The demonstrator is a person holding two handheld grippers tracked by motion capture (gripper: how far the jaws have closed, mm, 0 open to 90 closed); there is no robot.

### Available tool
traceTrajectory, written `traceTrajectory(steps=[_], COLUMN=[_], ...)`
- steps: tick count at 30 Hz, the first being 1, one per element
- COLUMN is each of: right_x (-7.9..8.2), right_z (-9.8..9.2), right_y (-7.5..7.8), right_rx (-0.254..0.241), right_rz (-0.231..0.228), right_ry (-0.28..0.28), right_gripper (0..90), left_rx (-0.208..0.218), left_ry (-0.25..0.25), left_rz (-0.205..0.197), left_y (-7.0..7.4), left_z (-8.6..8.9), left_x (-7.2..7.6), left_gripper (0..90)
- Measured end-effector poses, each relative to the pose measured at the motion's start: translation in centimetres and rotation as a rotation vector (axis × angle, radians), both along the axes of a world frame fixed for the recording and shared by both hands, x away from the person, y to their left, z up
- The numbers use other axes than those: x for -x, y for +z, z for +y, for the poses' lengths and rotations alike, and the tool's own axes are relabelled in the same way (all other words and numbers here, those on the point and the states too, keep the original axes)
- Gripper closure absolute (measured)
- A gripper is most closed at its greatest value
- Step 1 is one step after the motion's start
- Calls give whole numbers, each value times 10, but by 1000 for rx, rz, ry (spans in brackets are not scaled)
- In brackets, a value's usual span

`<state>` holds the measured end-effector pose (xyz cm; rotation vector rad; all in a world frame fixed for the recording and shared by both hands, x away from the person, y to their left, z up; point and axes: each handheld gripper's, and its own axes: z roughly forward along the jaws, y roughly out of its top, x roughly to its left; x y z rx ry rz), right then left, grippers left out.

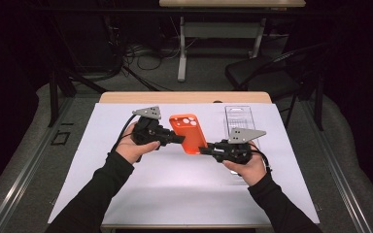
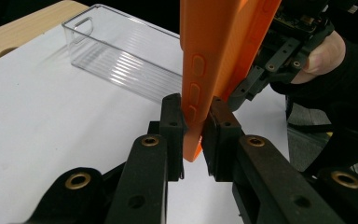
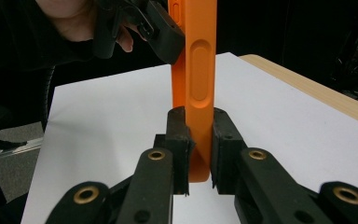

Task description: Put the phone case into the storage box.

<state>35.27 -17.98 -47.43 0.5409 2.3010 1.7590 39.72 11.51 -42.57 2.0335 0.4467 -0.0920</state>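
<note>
Above white table paper (image 1: 184, 189), both tongs, left (image 1: 180, 140) and right (image 1: 203, 150), seemingly clamp the orange phone case (image 1: 189, 132).

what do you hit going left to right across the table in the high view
left hand → left gripper → orange phone case → right gripper → right hand, with the clear plastic bin behind it at the far right of the white mat

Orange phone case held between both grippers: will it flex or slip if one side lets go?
The orange phone case is a thin open shell, so probably light and somewhat bendy. The left gripper and right gripper pinch only narrow edges, so it may pivot or slip.
</note>
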Motion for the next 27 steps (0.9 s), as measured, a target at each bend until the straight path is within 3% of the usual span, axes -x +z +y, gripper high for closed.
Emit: traceTrajectory(steps=[27], right_x=[1], right_z=[3], right_y=[-1], right_rx=[27], right_rz=[-14], right_ry=[4], right_gripper=[803], left_rx=[-2], left_ry=[-92], left_rz=[-32], left_y=[-5], left_z=[5], left_x=[-9], left_gripper=[810])
